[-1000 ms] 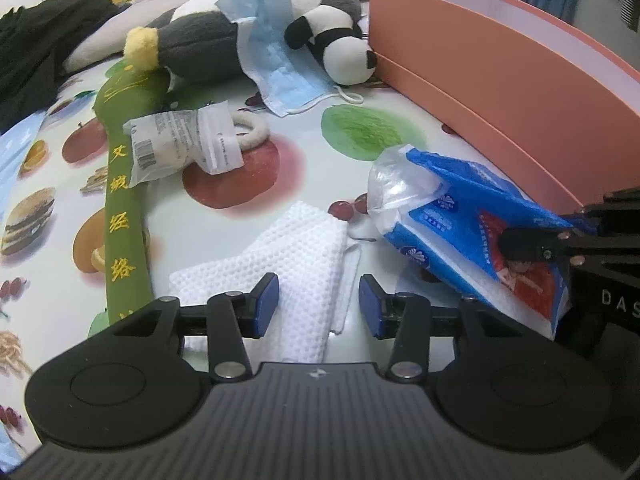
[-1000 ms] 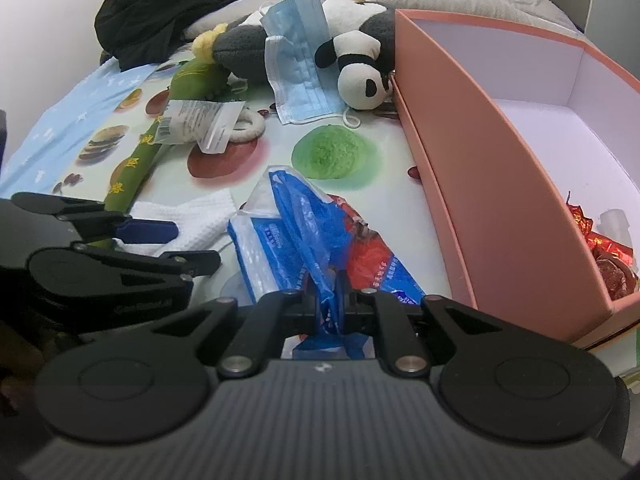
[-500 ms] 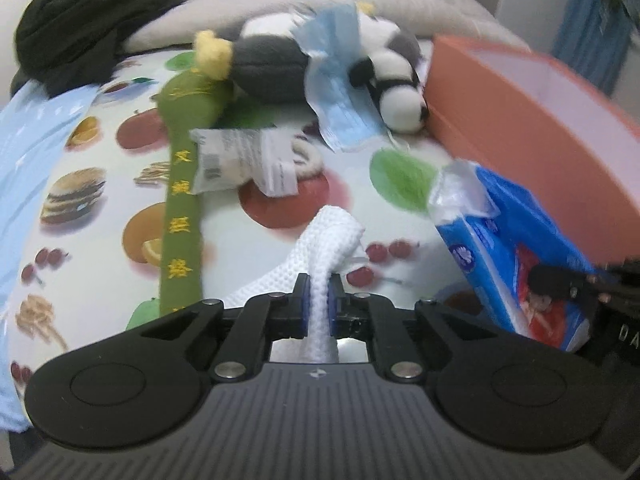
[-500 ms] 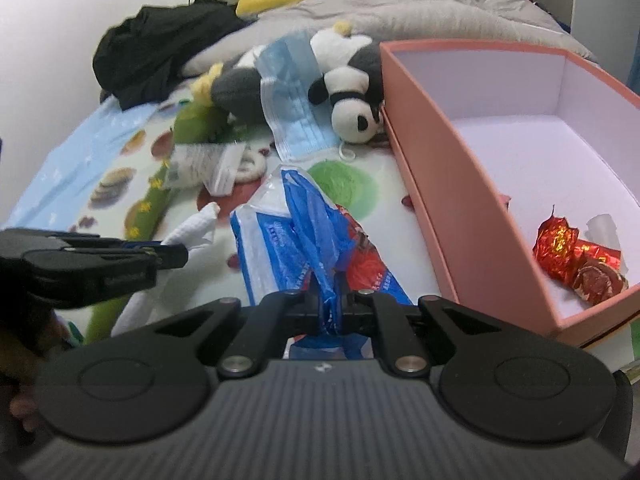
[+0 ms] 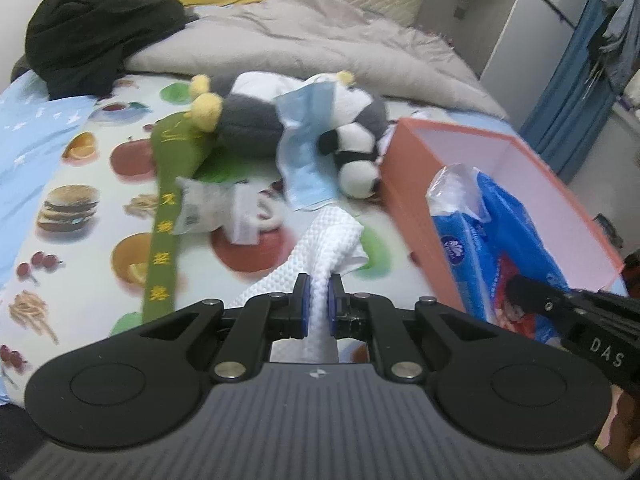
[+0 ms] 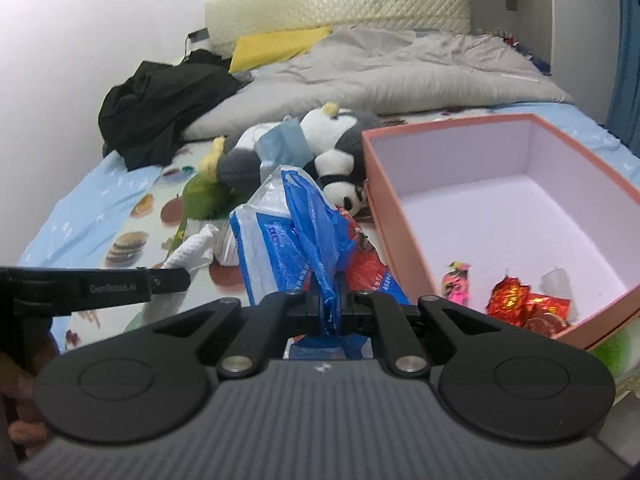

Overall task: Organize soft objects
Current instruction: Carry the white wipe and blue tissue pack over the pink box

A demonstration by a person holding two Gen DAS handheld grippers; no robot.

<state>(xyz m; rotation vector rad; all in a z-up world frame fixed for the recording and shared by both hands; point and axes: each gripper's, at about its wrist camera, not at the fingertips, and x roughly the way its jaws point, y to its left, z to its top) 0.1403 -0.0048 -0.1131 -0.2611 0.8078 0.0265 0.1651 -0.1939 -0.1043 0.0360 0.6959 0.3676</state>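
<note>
1. Above the fruit-print sheet [image 5: 76, 184], we see the white cloth [image 5: 320, 256] pinched in the left gripper [image 5: 318, 312].
2. We see the right gripper [image 6: 330, 308] clamped on the blue tissue pack [image 6: 288, 248], just beside the pink box [image 6: 500, 216].
3. Candy wrappers [image 6: 520, 304] lie inside the box.

white waffle cloth [image 5: 328, 248], blue plastic bag [image 6: 304, 224], salmon-pink box [image 6: 500, 184].

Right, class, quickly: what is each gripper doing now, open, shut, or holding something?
Left gripper: shut on the white cloth.
Right gripper: shut on the blue bag.
</note>
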